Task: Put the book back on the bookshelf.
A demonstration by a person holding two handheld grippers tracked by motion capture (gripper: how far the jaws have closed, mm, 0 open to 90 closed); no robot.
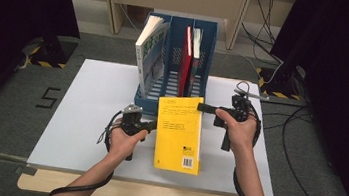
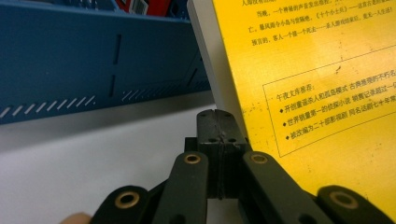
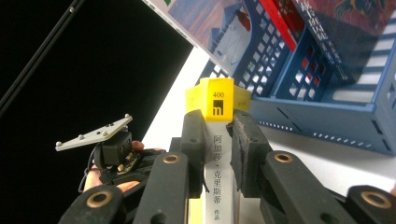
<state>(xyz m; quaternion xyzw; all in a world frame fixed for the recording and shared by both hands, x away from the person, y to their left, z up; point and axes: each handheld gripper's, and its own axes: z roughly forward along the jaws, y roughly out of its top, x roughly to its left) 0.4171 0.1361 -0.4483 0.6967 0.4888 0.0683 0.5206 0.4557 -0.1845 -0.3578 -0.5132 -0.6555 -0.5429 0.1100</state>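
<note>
The yellow book (image 1: 179, 133) could slip and flop down flat, because just the right gripper (image 1: 207, 108) holds it, pinching the spine up at the book's 1 o'clock corner. It is thin and bright yellow, with black writing and a barcode. It sits at the middle of the white tabletop (image 1: 84, 117), just in front of the blue rack (image 1: 204, 41). The right jaws are nearly closed, squeezing the spine. The left gripper (image 1: 151, 125), at the book's 9 o'clock edge, has its jaws shut tight on nothing.
</note>
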